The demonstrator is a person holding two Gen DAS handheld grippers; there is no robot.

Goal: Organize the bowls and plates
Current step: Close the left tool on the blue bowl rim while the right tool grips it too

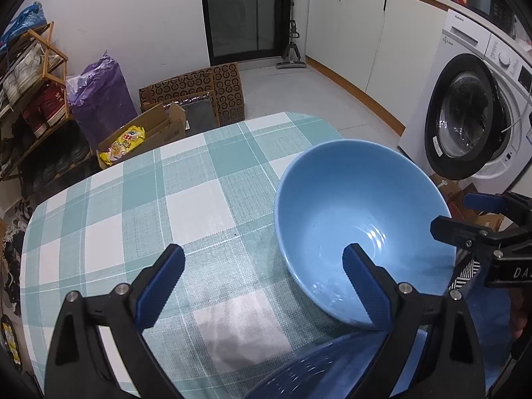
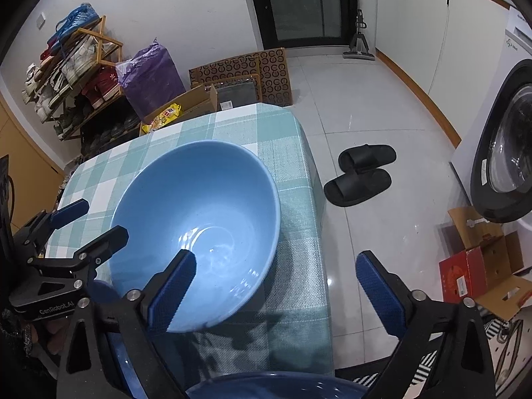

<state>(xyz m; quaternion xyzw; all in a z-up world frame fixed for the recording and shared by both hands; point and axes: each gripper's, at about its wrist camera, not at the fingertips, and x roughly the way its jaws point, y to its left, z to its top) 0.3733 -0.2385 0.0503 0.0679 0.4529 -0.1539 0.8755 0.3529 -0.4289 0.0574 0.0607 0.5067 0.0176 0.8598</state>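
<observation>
Bowls: one light-blue (image 1: 349, 206), one dark-blue (image 2: 276, 386).

Left hand-held gripper (image 1: 262, 274) jaws wide apart, right hand-held gripper (image 2: 276, 279) likewise, both angled downward

White walls (image 2: 186, 6) close the far side of the room, with a dark glass door (image 1: 244, 13) set in them and a floor cleaner (image 1: 292, 51) standing upright just to its right. At the left a wooden shoe rack (image 2: 83, 73) full of shoes stands against the wall, with a purple bag (image 1: 99, 96) and flattened and open cardboard boxes (image 1: 199, 93) on the pale tiled floor (image 2: 365, 99) beside it. Along the right run white cabinets (image 1: 365, 33) under a counter, then a white washing machine (image 1: 478, 113) with a dark round door; black slippers (image 2: 362, 174) and more boxes (image 2: 478, 266) lie on the glossy floor near it.
</observation>
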